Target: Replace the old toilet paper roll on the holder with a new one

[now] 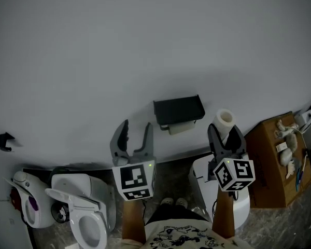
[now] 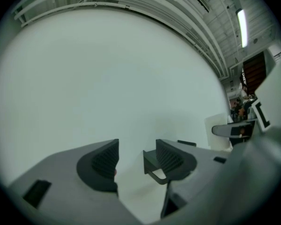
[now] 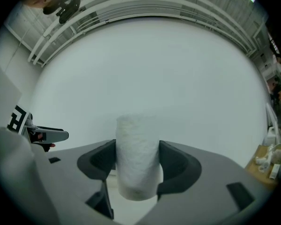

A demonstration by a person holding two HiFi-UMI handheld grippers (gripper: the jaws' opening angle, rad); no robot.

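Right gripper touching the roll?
Touching. The right gripper view shows the right gripper with both jaws pressed against the sides of the roll, no gap.

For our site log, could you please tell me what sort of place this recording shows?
Probably a mock bathroom corner inside a larger industrial hall: a white toilet, a black toilet paper holder on the plain wall, and, in the left gripper view, a strip light among exposed roof beams.

Dim, even light from a ceiling tube [image 2: 242,27]; fisheye edges vignette black.
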